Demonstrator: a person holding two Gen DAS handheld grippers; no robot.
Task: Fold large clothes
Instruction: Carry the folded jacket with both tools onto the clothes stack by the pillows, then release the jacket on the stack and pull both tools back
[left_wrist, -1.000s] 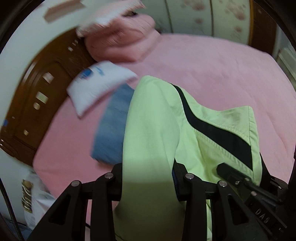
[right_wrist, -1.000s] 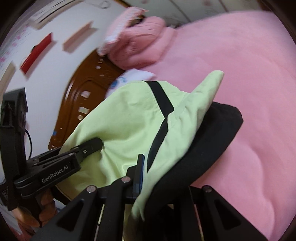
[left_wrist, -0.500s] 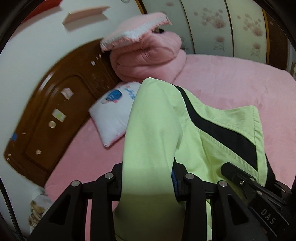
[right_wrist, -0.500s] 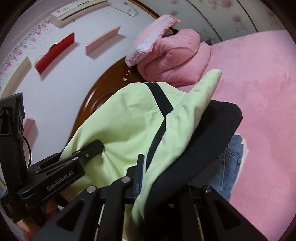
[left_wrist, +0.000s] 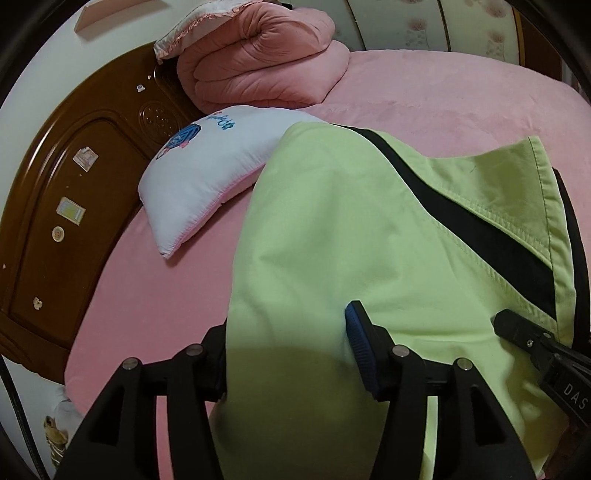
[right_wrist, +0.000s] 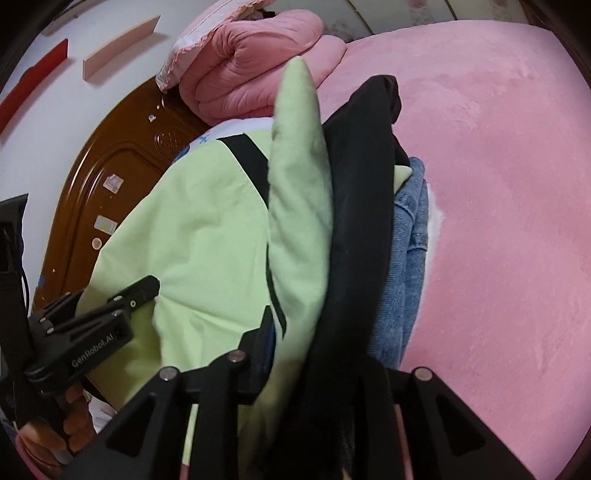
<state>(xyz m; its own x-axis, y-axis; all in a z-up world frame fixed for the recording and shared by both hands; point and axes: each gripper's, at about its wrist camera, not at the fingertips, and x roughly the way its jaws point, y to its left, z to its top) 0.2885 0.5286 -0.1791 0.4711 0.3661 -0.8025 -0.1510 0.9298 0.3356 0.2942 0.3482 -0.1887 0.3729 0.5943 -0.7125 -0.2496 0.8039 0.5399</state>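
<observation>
Green jacket (left_wrist: 332, 229): soft, light, likely slippery. Left gripper (left_wrist: 286, 343) and right gripper (right_wrist: 314, 343) fingers each clamp bunched hem; grip seams.

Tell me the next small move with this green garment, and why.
Probably lower both grippers together toward the pink bed and lay the green garment flat. The left gripper and right gripper each clamp a bunch of it, and it hangs draped and bunched above the folded jeans.
</observation>
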